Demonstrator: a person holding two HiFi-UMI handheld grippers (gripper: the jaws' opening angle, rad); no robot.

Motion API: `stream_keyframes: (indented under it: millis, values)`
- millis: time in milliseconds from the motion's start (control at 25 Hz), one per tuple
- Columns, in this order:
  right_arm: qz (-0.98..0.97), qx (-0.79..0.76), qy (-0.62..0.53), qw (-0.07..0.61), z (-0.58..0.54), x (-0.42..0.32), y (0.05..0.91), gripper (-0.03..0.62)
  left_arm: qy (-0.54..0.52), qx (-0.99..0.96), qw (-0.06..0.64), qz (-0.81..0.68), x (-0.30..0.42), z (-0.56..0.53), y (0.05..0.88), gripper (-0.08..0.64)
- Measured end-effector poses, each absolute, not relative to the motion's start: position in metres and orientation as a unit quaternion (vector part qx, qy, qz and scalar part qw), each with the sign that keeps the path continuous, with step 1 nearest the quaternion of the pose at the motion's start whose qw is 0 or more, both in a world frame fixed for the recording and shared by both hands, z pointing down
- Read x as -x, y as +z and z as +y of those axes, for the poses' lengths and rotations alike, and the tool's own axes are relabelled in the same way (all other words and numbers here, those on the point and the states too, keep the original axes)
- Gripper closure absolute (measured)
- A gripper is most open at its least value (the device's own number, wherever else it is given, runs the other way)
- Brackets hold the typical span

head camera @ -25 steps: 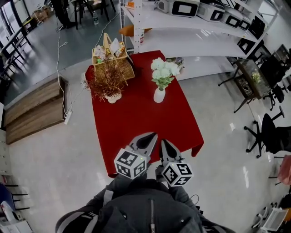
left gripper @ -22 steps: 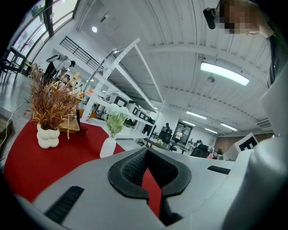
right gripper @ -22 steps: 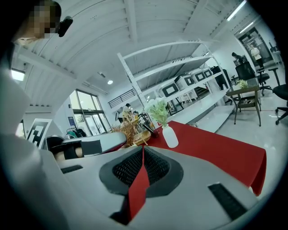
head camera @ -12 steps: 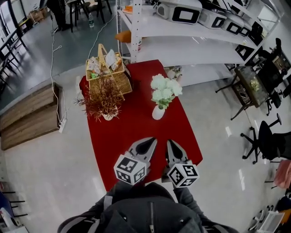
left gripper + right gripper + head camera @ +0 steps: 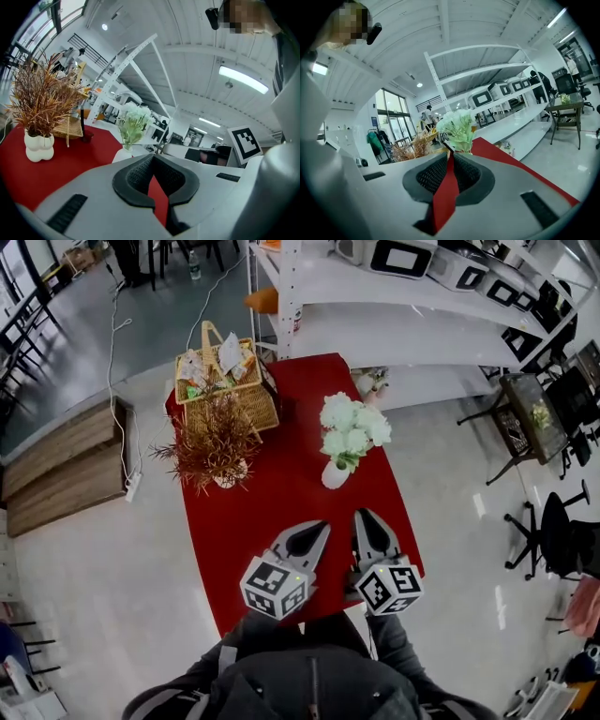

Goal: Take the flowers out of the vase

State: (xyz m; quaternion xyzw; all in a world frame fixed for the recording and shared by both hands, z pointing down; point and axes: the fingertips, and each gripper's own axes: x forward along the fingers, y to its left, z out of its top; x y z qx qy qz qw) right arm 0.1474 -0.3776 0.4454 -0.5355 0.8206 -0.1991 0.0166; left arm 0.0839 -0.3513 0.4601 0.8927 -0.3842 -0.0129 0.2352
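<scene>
Evidently the bunch of white and pale green flowers (image 5: 354,432) is seated upright in the small white ceramic vase (image 5: 335,474), which is placed on the red-clothed rectangular table (image 5: 272,521), right of its middle. Both hand-held grippers are held over the near end of the table, well apart from the vase. The left gripper (image 5: 317,526) is seen closed, its black ribbed pads (image 5: 136,176) brought together at the tips with nothing caught between them; only red cloth is seen through the gap behind the tips. The right gripper (image 5: 364,515) is likewise closed and empty, and is pointed toward the flowers. To the left of the vase a rust-brown dried plant in a white bulbous pot (image 5: 214,432) is set, and a woven wicker basket (image 5: 230,395) is placed just beyond it at the far left corner.
</scene>
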Motion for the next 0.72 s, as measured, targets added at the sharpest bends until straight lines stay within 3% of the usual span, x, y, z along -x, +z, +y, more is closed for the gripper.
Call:
stream_keyframes:
  millis: [440, 480, 560, 720]
  values:
    - [0.846, 0.501, -0.182, 0.007, -0.423, -0.146, 0.442, 0.575, -0.015, -0.866, 0.237, -0.441, -0.08, -0.378, 0.463, 0.552]
    - [0.849, 0.497, -0.181, 0.003, -0.428, -0.146, 0.444, 0.56, -0.015, -0.863, 0.238, -0.445, -0.081, -0.379, 0.464, 0.552]
    - [0.854, 0.487, -0.184, -0.006, -0.438, -0.143, 0.448, 0.438, -0.015, -0.858, 0.241, -0.453, -0.081, -0.382, 0.465, 0.552]
    - [0.86, 0.48, -0.17, -0.032, -0.457, -0.14, 0.457, 0.386, -0.014, -0.847, 0.247, -0.471, -0.078, -0.387, 0.47, 0.552]
